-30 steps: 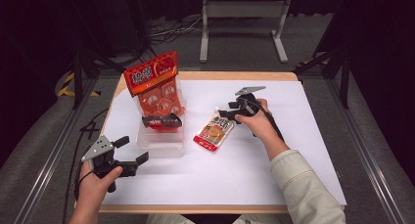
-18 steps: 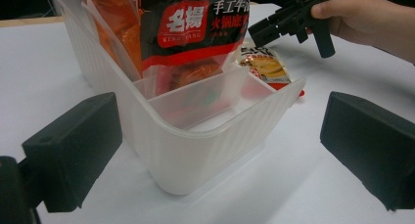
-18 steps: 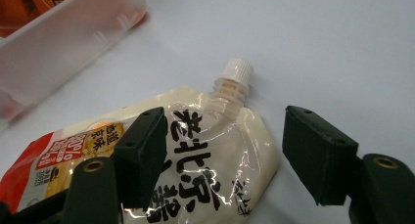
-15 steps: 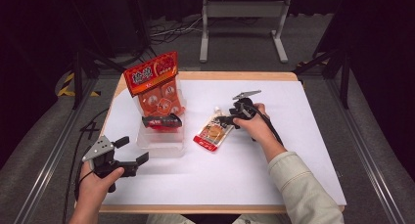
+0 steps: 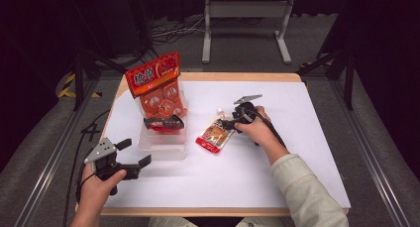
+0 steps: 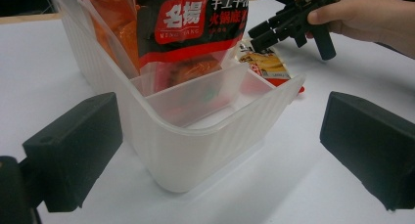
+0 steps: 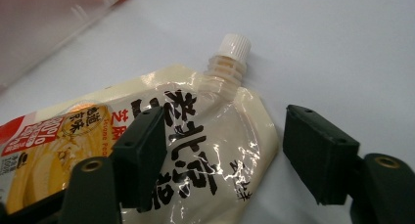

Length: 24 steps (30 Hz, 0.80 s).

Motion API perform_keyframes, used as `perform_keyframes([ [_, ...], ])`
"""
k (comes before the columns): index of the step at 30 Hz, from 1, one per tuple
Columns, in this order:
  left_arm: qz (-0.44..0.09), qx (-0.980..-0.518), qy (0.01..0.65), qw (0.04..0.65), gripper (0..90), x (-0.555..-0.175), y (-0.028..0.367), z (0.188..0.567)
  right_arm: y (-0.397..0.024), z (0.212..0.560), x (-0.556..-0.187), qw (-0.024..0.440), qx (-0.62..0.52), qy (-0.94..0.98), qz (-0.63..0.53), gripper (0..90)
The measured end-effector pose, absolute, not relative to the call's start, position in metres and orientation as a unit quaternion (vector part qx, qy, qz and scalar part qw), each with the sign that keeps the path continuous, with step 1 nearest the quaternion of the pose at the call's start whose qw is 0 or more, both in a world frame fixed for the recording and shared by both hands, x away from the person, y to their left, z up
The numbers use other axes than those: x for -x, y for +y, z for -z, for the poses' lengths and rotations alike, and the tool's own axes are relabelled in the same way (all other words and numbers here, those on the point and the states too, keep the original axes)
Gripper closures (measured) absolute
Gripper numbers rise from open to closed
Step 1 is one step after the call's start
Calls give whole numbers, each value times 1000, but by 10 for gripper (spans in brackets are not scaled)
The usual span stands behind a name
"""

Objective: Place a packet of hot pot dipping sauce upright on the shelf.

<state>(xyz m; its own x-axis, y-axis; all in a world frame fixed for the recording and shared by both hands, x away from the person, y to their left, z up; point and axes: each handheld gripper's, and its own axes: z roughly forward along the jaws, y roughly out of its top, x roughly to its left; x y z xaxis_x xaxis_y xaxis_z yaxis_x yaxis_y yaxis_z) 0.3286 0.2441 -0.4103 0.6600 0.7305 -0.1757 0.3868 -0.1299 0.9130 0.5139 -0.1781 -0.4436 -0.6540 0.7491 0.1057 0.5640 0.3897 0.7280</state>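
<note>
To pick up the spouted sauce pouch (image 7: 161, 170) cleanly, the right gripper (image 7: 222, 158) should settle lower and pinch the stiffer neck below the white cap (image 7: 234, 44). Its jaws, just closing a little, remain open astride the pouch's upper corner at lower centre. The left gripper (image 6: 220, 145) gapes before the clear bin (image 6: 195, 150).

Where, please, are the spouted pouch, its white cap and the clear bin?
Pouch (image 7: 195, 160): right gripper view, on its printed front between the open fingers.
Cap (image 7: 235, 44): right gripper view, on the white screw top.
Bin (image 6: 195, 150): left gripper view, on its near rounded wall.
</note>
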Motion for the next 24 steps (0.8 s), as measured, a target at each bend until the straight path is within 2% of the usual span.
perform_keyframes([
  [8, -159, -735, 381, 538, 30, -329, 243, 410, -177, 445, -509, 160, -387, 828, -373, 649],
  [15, -159, -736, 380, 538, 30, -329, 243, 411, -171, 444, -506, 158, -380, 834, -368, 856],
  [24, -159, -734, 380, 540, 31, -329, 244, 411, -174, 438, -504, 156, -381, 824, -389, 891],
])
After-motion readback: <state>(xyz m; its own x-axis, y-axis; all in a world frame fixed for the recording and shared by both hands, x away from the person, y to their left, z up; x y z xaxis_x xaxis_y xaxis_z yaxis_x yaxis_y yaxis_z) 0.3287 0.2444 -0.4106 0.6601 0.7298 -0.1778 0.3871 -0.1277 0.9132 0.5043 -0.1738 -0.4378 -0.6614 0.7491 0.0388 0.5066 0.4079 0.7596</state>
